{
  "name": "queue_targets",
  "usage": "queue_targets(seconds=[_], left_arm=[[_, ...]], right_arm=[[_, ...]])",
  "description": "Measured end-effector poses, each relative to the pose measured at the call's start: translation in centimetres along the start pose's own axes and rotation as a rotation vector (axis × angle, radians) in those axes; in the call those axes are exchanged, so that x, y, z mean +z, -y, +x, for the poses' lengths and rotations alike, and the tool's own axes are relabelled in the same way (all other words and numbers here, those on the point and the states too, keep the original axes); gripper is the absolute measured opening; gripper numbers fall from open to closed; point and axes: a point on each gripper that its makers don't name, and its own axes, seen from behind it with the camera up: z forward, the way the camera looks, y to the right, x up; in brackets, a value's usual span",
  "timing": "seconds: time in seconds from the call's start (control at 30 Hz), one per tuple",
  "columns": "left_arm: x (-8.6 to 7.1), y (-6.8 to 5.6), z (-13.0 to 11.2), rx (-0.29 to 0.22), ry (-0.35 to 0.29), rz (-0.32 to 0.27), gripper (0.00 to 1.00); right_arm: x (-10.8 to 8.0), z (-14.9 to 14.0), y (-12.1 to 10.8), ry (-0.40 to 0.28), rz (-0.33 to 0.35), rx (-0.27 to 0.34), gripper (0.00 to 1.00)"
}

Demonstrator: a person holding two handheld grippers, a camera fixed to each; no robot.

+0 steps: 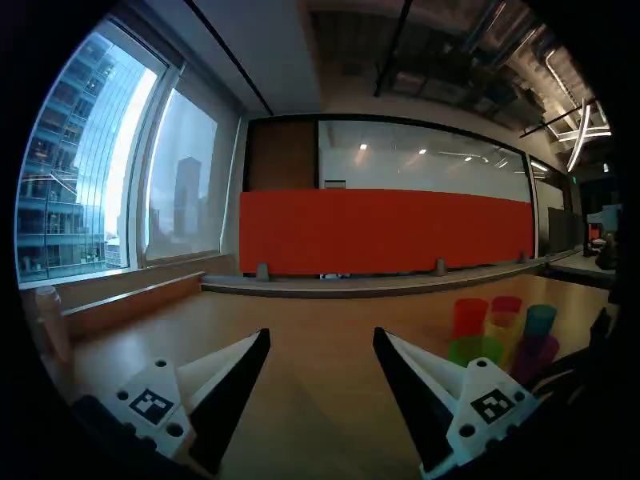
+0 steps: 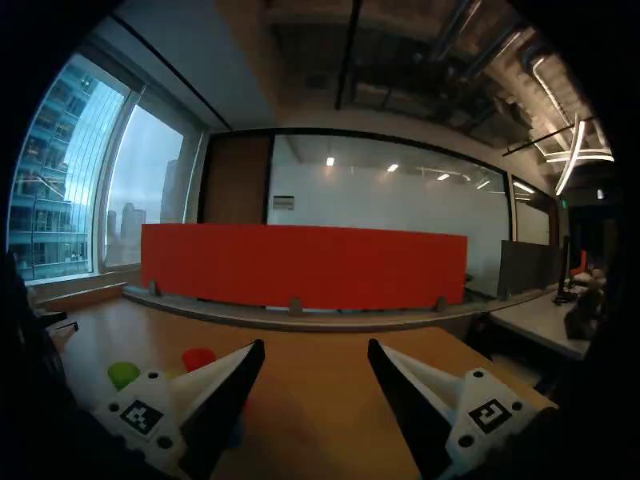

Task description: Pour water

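Jaws of the left gripper (image 1: 320,331) and right gripper (image 2: 314,342) gape wide, holding nothing, over a wooden table (image 1: 320,416), each wearing black-and-white square markers (image 1: 150,406); coloured cups (image 1: 496,328) stand right of the left gripper's jaws, a bottle (image 1: 50,320) far to their left.

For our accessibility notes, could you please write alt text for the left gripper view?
The left tongs hang open and empty over a wooden table, with a cluster of coloured translucent cups standing ahead to the right. A red divider panel runs along the table's far edge, and tall windows stand at left.
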Motion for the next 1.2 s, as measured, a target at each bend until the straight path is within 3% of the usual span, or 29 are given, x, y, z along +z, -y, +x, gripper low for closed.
queue_targets(seconds=[0.9, 1.2], left_arm=[[-0.3, -0.4, -0.1, 0.001, 0.007, -0.018, 0.96], [-0.2, -0.4, -0.1, 0.002, 0.008, -0.02, 0.96]], right_arm=[[-0.3, -0.2, -0.5, -0.002, 0.001, -0.001, 1.0], [-0.6, 0.1, -1.1, -0.031, -0.004, -0.011, 1.0]])
